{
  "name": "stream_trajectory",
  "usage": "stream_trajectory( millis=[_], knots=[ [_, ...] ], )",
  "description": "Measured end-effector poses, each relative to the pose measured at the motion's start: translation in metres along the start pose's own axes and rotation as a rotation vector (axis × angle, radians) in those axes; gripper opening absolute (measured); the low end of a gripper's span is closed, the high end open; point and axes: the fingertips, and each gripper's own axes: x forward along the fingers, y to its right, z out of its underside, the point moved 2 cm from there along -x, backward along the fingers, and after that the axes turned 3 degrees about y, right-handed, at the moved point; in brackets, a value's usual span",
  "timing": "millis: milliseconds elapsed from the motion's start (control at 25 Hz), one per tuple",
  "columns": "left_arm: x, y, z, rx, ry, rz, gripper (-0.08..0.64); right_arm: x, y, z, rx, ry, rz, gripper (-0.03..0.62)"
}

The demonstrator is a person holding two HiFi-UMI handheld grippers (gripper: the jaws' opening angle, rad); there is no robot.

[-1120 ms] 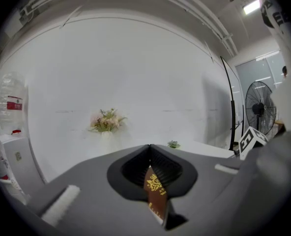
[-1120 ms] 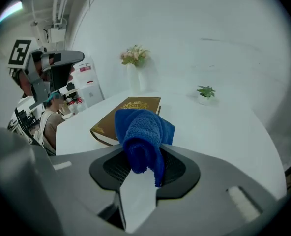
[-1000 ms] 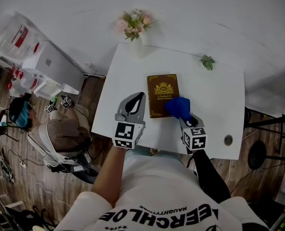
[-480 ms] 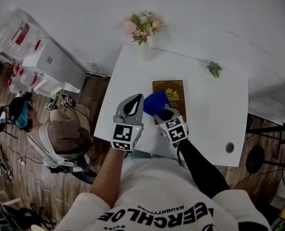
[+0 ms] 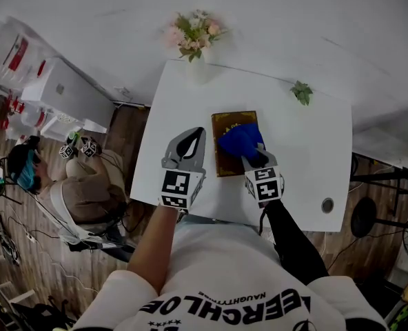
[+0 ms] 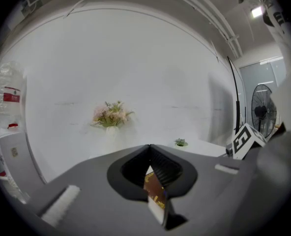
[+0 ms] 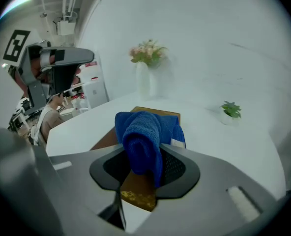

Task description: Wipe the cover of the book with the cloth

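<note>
The cloth (image 5: pixel 239 140) is swinging back: 0.5 s ago it sat at the left edge of the book (image 5: pixel 223 163), and now it covers the cover's upper right. By my read, the wipe is well under way. The right gripper (image 5: pixel 253 158) has its fingers (image 7: pixel 181 168) clamped on the cloth, over the book. The left gripper (image 5: pixel 198 138) is clenched on nothing, just left of the book.
</note>
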Motion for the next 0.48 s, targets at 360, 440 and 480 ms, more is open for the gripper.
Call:
stream_trajectory(
  millis=[360,440,480],
  knots=[
    [0.01,-0.005,-0.004,0.004,0.011,-0.016,0.057,-0.016,0.063,0.005,0.179,0.054,0.18,0.133],
    [0.011,-0.007,-0.004,0.0,0.013,-0.015,0.057,-0.015,0.062,-0.007,0.181,0.089,0.166,0.133],
    [0.011,-0.008,-0.003,-0.001,0.013,-0.017,0.057,-0.012,0.06,-0.015,0.176,0.104,0.156,0.133]
  ],
)
